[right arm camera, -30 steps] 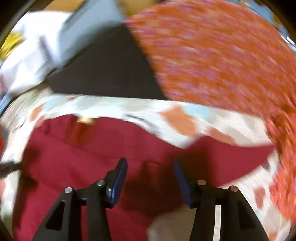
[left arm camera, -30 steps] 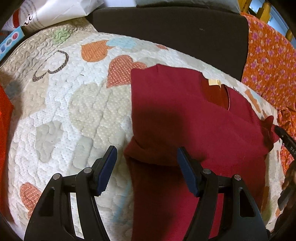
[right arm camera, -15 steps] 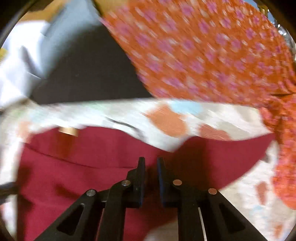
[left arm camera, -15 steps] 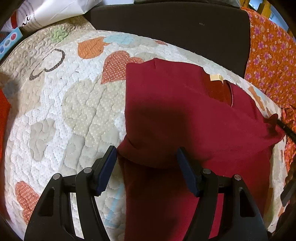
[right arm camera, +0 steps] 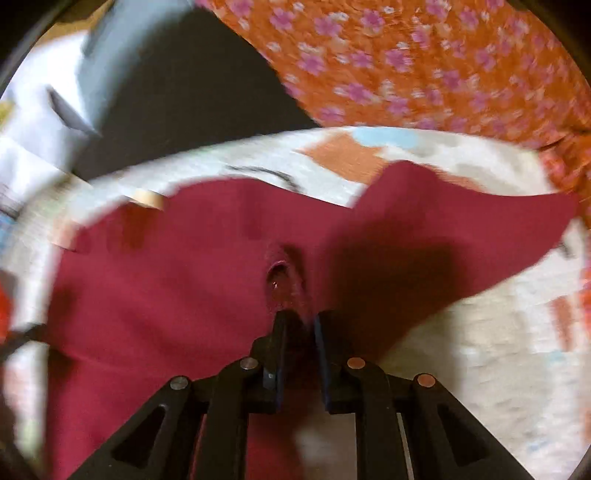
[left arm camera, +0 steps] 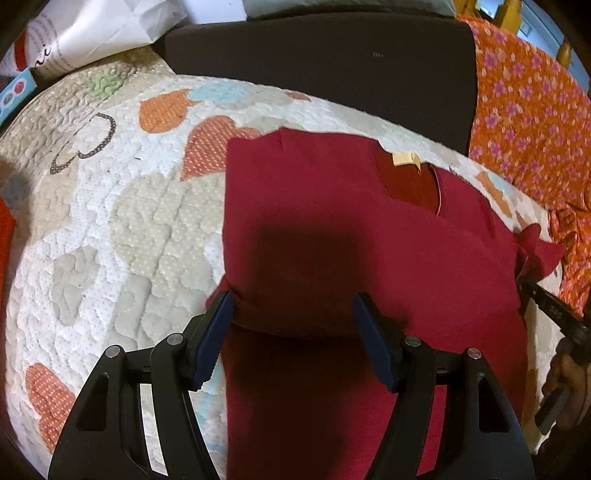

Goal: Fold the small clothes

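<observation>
While the right gripper (right arm camera: pixel 297 321) pinches a pucker of the dark red shirt (left arm camera: pixel 332 229) near its right sleeve, jaws nearly closed on cloth, the left gripper (left arm camera: pixel 291 314) hovers with jaws wide apart, straddling the folded-over left sleeve edge, pads not pressing. Shirt lies flat, neck label (left arm camera: pixel 405 158) away from the cameras. Judged: light, limp knit; will drape and sag, not slippery; best taken at sleeve edge or hem corner, two layers together. Surface: soft quilted spread with heart patches (left arm camera: pixel 110 221), likely to give under pressure. Beyond: dark cushion (left arm camera: pixel 332 55), orange floral fabric (left arm camera: pixel 528 122), white bag (left arm camera: pixel 92 29)
</observation>
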{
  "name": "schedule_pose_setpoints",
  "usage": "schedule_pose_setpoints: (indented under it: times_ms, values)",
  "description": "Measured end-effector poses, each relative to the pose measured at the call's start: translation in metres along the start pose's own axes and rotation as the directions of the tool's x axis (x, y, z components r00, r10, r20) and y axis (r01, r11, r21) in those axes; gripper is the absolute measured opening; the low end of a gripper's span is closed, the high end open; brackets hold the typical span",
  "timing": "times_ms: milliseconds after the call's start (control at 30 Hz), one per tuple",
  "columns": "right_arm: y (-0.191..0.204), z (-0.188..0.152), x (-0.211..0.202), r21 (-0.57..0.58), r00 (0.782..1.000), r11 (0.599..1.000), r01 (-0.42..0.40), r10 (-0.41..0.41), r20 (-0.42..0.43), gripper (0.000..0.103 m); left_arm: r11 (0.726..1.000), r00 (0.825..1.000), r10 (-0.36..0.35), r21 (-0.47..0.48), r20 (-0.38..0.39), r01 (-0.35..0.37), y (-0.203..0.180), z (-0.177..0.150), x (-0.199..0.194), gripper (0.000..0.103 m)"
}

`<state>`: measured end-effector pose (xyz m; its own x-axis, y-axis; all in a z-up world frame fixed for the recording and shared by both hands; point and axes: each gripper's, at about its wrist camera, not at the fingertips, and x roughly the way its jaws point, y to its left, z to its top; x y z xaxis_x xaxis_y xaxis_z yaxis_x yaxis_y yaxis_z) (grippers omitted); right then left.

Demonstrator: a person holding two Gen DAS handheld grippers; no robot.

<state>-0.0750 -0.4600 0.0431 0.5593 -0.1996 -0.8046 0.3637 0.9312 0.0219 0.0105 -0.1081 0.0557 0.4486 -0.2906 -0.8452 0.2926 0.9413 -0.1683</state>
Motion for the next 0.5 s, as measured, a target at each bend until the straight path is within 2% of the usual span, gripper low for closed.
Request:
schedule_pose_setpoints:
  times_ms: [67, 133, 233, 267, 300, 367, 433, 500]
  values:
    - [-0.012, -0.001, -0.007, 0.045, 1.000, 0.999, 0.002, -0.003, 0.021, 0.013, 0.999, 1.000, 0.025, 0.030, -0.010, -0.025, -0.004, -0.001, 0.002, 0.067]
    - [-0.042, 0.000, -0.023, 0.153, 0.996, 0.987, -0.055, 0.045, 0.072, 0.013, 0.999, 1.000, 0.027, 0.035, -0.006, -0.027, -0.004, -0.002, 0.002, 0.067]
    - [-0.089, 0.001, -0.033, 0.285, 0.993, 0.957, -0.061, 0.029, 0.116, 0.028, 1.000, 1.000, -0.003, 0.016, -0.003, 0.004, -0.003, -0.003, 0.000, 0.067]
    - [-0.107, -0.001, -0.033, 0.336, 0.992, 0.940, -0.057, 0.015, 0.128, 0.038, 1.000, 1.000, -0.026, 0.004, 0.005, 0.026, -0.002, -0.002, -0.002, 0.067]
    - [-0.129, -0.004, -0.031, 0.404, 0.990, 0.913, -0.063, 0.007, 0.138, 0.042, 0.999, 0.999, -0.048, -0.004, 0.010, 0.048, -0.002, -0.002, -0.004, 0.067]
    - [-0.169, -0.008, -0.020, 0.535, 0.988, 0.837, -0.110, 0.032, 0.153, 0.043, 0.995, 0.995, -0.096, -0.019, 0.020, 0.096, -0.001, 0.000, -0.006, 0.067]
    - [-0.199, -0.006, -0.007, 0.612, 0.986, 0.780, -0.131, 0.041, 0.160, 0.043, 0.991, 0.991, -0.131, -0.031, 0.023, 0.132, -0.002, 0.001, -0.007, 0.067]
    - [-0.218, -0.003, 0.005, 0.655, 0.982, 0.738, -0.162, 0.056, 0.181, 0.043, 0.990, 0.991, -0.135, -0.033, 0.025, 0.136, -0.002, 0.003, -0.007, 0.067]
